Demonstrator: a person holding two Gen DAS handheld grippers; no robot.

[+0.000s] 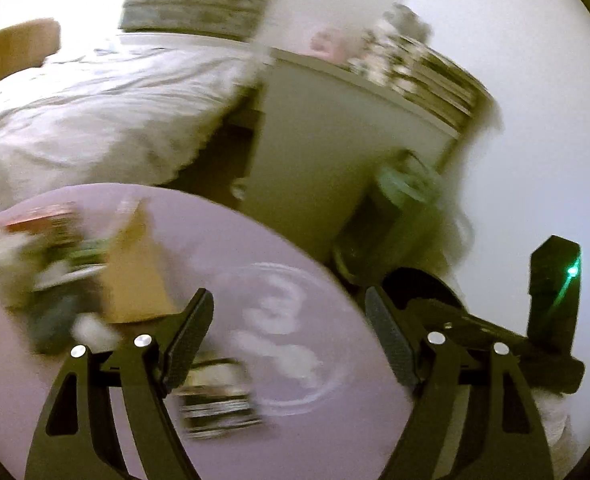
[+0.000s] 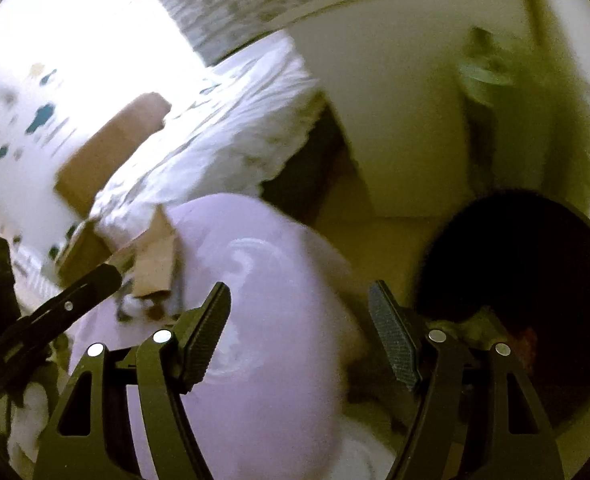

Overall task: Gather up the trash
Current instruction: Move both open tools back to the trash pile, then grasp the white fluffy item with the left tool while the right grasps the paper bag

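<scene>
Cardboard (image 1: 135,276) lying flat on the round lilac table (image 1: 303,440), long axis running away from the left wrist camera, far end toward the bed (image 1: 95,112). In the right wrist view, same cardboard (image 2: 155,264) at the table's far left edge, tilted. Blurred litter (image 1: 55,264) heaped just left of the cardboard, too smeared to name. Dark striped wrapper (image 1: 219,404) near the table's near side, long axis roughly crosswise, just beside the left finger (image 1: 187,336). Clear plate (image 1: 291,344) with white scraps between the fingers, beyond them. Left gripper (image 1: 287,332) spread wide, holding nothing. Right gripper (image 2: 299,328) likewise spread, empty, over the table edge. Black bin (image 2: 535,280) right of the table, on the floor. White cabinet (image 1: 335,140) beyond.
</scene>
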